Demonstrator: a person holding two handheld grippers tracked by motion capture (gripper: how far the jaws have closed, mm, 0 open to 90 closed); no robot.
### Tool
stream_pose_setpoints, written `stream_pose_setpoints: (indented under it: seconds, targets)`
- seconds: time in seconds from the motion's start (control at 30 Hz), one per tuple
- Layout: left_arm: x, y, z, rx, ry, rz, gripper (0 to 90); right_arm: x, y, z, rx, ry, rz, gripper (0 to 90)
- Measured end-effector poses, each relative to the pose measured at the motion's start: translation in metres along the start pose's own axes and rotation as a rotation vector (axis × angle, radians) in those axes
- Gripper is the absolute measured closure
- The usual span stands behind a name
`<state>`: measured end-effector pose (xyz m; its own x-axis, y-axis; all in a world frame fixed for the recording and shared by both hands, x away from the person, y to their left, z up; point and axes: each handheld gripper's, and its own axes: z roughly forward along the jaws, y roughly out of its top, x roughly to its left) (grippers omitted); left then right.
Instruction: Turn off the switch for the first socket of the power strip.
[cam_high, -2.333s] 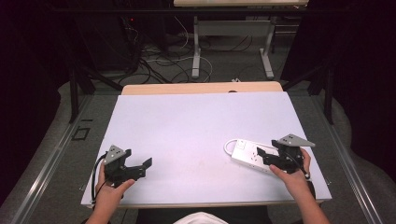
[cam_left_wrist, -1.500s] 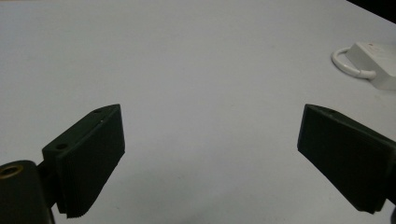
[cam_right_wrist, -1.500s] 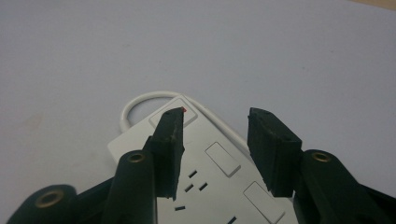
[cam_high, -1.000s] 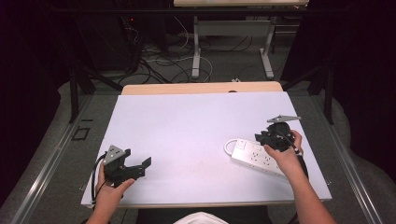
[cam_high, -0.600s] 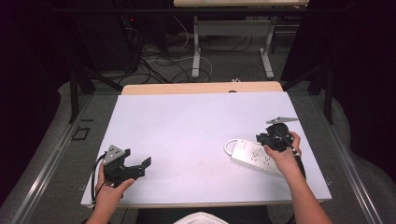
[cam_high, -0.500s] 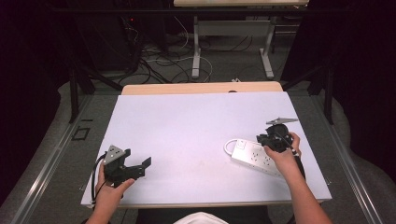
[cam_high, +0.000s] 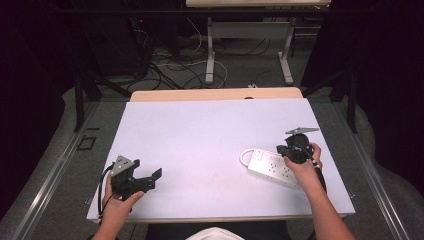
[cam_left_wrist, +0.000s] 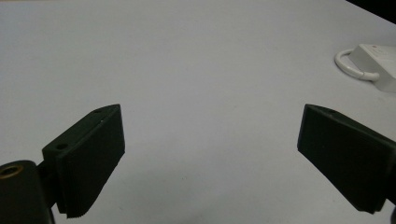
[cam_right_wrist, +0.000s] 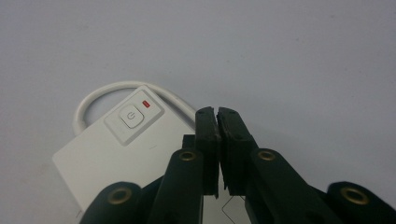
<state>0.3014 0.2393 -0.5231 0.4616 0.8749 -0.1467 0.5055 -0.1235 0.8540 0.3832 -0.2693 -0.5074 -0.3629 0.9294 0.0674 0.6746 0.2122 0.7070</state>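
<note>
White power strip (cam_right_wrist: 112, 158) under right claw (cam_right_wrist: 217, 114), jaws closed | left claw (cam_left_wrist: 210, 154) wide open, empty

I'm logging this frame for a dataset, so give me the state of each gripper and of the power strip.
left gripper: open, jaws wide apart, nothing between them.
right gripper: shut, jaws pressed together over the strip, gripping nothing.
power strip: lying flat on the table, its cord looped at the switch end, small indicator by the switch red.
</note>
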Motion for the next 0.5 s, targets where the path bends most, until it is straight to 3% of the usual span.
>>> stream_pose_setpoints:
  seconds: [0.5]
  targets:
    - [0.0001, 0.0, 0.0009, 0.006, 0.0, 0.005, 7.4, -0.001, -0.0027, 0.0061, 0.03, 0.002, 0.012, 90.0]
